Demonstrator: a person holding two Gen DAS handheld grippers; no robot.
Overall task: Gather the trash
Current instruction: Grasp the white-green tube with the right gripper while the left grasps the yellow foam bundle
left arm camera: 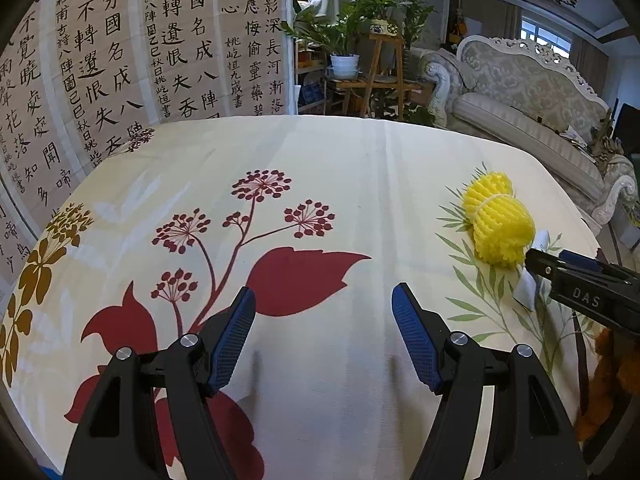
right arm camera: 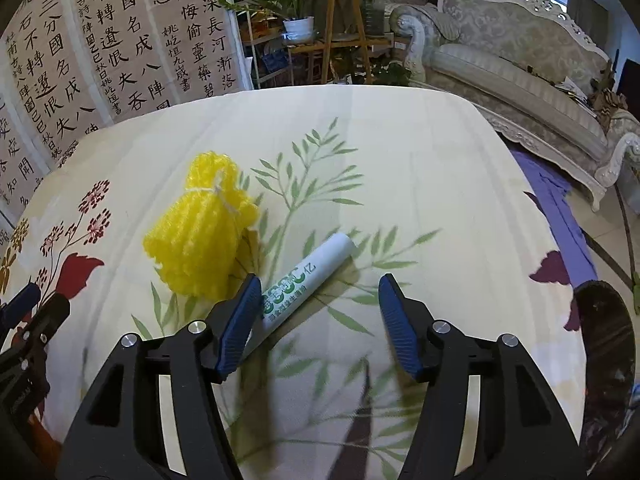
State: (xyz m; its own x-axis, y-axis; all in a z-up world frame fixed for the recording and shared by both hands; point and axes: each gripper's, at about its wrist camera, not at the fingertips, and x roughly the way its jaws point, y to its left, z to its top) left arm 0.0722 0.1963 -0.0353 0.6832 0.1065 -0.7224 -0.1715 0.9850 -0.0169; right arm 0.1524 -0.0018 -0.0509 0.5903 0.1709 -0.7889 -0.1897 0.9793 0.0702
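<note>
Both tools gape: right tool (right arm camera: 316,320) over smooth white tube (right arm camera: 308,280), beside ribbed yellow foam net (right arm camera: 200,232).

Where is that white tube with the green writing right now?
In the right wrist view the white tube lies on the flowered tablecloth, just right of the yellow foam net, its near end beside the right gripper's left finger.

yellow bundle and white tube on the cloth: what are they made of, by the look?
Yellow bundle: looks like soft foam netting, matte, ribbed mesh surface, cinched with a thin white tie. White tube: smooth, slightly glossy, green print; probably plastic or coated paper, can't tell which. Tablecloth: woven fabric, matte, with fold creases.
</note>
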